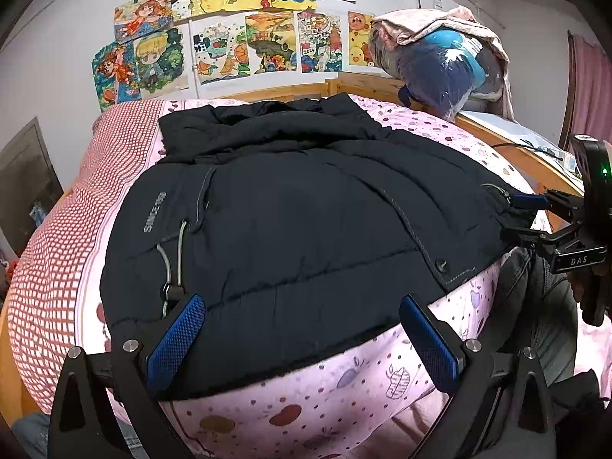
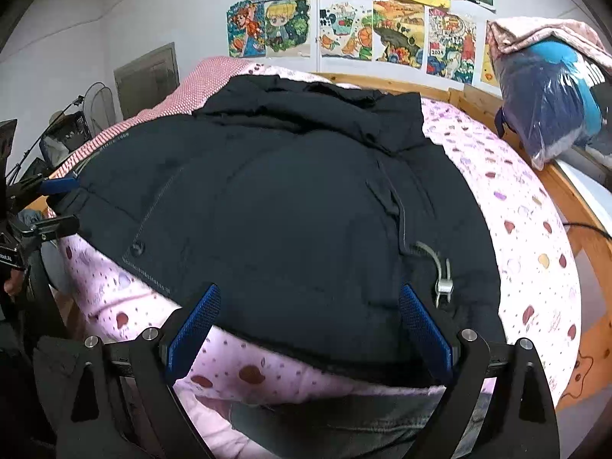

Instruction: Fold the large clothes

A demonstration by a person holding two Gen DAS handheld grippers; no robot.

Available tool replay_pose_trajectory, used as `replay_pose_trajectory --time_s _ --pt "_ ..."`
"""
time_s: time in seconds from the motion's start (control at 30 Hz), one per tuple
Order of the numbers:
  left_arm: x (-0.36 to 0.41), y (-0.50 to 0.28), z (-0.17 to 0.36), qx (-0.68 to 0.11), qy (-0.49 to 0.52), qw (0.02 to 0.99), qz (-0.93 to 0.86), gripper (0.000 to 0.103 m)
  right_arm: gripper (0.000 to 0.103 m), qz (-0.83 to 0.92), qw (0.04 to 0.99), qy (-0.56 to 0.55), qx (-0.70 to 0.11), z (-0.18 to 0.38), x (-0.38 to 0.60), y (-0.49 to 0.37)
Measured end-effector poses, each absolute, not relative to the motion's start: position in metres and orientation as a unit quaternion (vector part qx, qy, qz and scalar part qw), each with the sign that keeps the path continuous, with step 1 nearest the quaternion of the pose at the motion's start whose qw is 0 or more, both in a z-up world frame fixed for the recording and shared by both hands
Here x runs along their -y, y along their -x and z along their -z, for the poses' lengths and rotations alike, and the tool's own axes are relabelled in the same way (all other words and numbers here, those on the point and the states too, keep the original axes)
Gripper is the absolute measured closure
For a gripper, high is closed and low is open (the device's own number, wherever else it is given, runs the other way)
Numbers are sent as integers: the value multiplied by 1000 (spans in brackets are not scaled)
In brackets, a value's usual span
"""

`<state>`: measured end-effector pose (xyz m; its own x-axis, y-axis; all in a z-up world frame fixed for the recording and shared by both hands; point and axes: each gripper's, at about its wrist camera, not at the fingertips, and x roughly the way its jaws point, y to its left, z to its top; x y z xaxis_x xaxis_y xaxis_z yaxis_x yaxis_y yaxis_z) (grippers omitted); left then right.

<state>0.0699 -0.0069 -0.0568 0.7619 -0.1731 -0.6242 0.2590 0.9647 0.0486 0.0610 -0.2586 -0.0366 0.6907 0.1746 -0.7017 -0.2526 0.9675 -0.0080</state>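
A large black padded jacket (image 1: 306,206) lies spread flat on a bed with a pink dotted sheet (image 1: 306,405), its hood towards the wall. My left gripper (image 1: 304,325) is open at the near hem, its blue pads (image 1: 176,340) wide apart over the left corner by the elastic cord toggle. My right gripper (image 2: 310,325) is also open, straddling the jacket (image 2: 287,210) at its right hem corner, next to a metal cord clip (image 2: 443,283). Each gripper shows in the other's view at the jacket's side edge: the right gripper (image 1: 526,216) and the left gripper (image 2: 57,204).
A red-checked quilt (image 1: 57,267) covers the bed's left side. A wooden bed frame (image 1: 516,149) runs along the back and right, carrying a plastic-bagged blue bundle (image 1: 447,72). Drawings (image 1: 237,38) cover the wall. A person's denim legs (image 1: 543,306) stand at the near edge.
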Motion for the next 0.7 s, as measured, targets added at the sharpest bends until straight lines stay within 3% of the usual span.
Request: replay_pose_trajectory --time_s 0.7 --pt "12 -71 87 -348 -118 923 111 0 11 -135 884 163 -418 62 236 -63"
